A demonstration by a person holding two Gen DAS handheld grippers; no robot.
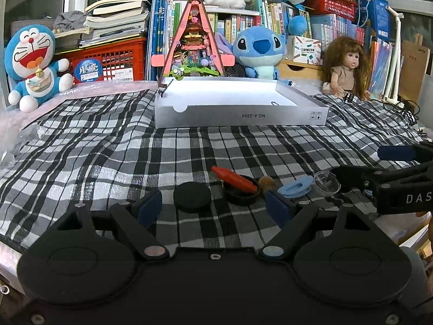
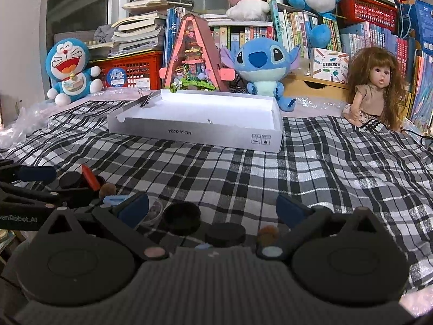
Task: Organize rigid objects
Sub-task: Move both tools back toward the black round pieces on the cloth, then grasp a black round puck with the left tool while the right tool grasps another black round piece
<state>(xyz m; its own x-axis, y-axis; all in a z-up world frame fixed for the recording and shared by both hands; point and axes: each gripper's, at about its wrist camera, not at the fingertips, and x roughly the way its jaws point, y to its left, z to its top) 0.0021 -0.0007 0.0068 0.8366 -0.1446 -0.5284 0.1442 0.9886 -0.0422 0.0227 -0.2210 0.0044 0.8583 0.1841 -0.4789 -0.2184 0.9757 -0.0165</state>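
Observation:
Small objects lie on the checked cloth near me. In the left wrist view: a black disc, a black lid with a red crayon-like piece across it, a brown pompom, a blue lid and a clear cup. My left gripper is open and empty just before them. In the right wrist view a black lid, a black disc and a brown pompom lie between the fingers of my open, empty right gripper. A white shallow box sits farther back.
The box also shows in the right wrist view with a binder clip on its left rim. Plush toys, a doll, a pink model house, red crates and books line the back. Plastic wrap lies at the cloth's left edge.

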